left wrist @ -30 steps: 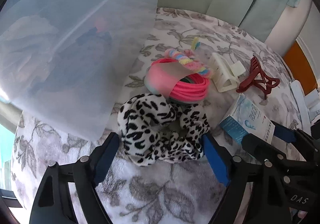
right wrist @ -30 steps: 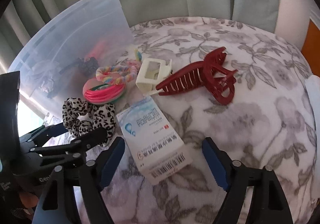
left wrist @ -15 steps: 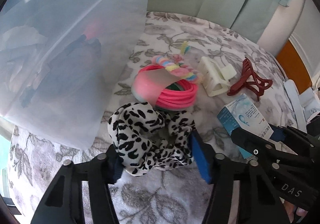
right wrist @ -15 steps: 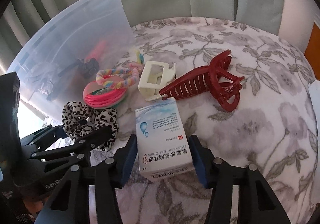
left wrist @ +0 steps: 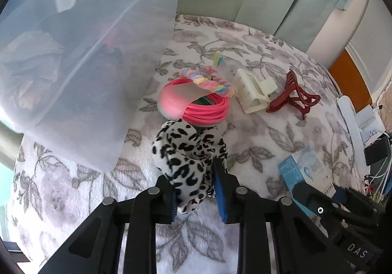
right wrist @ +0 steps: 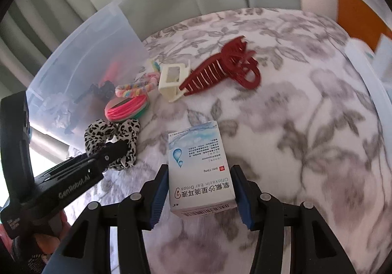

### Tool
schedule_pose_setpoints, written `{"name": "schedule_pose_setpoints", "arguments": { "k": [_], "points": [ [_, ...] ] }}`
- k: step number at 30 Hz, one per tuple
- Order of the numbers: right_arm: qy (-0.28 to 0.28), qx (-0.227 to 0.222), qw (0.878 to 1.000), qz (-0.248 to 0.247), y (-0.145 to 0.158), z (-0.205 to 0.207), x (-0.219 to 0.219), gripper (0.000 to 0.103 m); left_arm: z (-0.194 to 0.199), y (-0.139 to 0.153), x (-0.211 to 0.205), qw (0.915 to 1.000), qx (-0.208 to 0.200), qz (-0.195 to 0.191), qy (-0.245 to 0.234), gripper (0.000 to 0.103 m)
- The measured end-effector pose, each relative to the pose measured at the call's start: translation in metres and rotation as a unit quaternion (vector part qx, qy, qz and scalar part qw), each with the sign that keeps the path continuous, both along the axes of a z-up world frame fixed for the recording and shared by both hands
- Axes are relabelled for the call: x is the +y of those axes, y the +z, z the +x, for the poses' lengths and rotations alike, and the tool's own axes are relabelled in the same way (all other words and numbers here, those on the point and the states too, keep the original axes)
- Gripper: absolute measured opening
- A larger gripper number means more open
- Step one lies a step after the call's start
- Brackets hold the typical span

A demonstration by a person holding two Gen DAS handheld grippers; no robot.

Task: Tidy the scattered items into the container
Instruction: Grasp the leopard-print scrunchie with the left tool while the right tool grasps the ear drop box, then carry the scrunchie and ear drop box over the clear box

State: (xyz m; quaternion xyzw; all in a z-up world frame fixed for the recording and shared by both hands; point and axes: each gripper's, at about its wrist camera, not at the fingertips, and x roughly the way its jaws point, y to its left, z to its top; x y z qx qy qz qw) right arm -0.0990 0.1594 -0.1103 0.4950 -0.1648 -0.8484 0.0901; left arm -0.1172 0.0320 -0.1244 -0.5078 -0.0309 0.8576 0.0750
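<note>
We see the container [left wrist: 73, 78] at the bed's [left wrist: 269, 131] far left edge. Beside it lie the hair ties [left wrist: 203, 107], with the scrunchie [left wrist: 188, 151] in front, two claw clips [left wrist: 254, 92] to the right, and the box [right wrist: 201, 166] nearest us.

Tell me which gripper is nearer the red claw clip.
Right. The right gripper is shut on the ear drops box, with the red claw clip beyond it. The left gripper, closing on the leopard scrunchie, sits farther off, near the container.
</note>
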Motion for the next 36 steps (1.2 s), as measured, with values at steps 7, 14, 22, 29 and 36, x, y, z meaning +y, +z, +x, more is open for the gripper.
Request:
{"name": "schedule_pose_setpoints", "arguments": {
  "k": [7, 14, 22, 29, 36],
  "points": [
    [-0.028, 0.005, 0.999, -0.016, 0.013, 0.022, 0.009, 0.052, 0.011, 0.010, -0.003, 1.0000, 0.004, 0.004, -0.001, 0.021],
    [-0.052, 0.011, 0.998, -0.034, 0.020, 0.038, 0.016, 0.050, 0.028, 0.028, -0.002, 0.9998, 0.016, 0.003, -0.013, 0.020],
    [-0.068, 0.034, 0.996, -0.050, 0.040, 0.057, 0.021, 0.050, 0.041, 0.054, 0.000, 0.9987, 0.040, 0.014, -0.026, 0.020],
    [-0.080, 0.082, 0.992, -0.057, 0.078, 0.069, 0.023, 0.050, 0.055, 0.091, 0.001, 0.9952, 0.081, 0.031, -0.044, 0.020],
    [-0.083, 0.144, 0.984, -0.057, 0.126, 0.081, 0.020, 0.050, 0.069, 0.135, -0.002, 0.9883, 0.131, 0.051, -0.058, 0.020]
  ]
}}
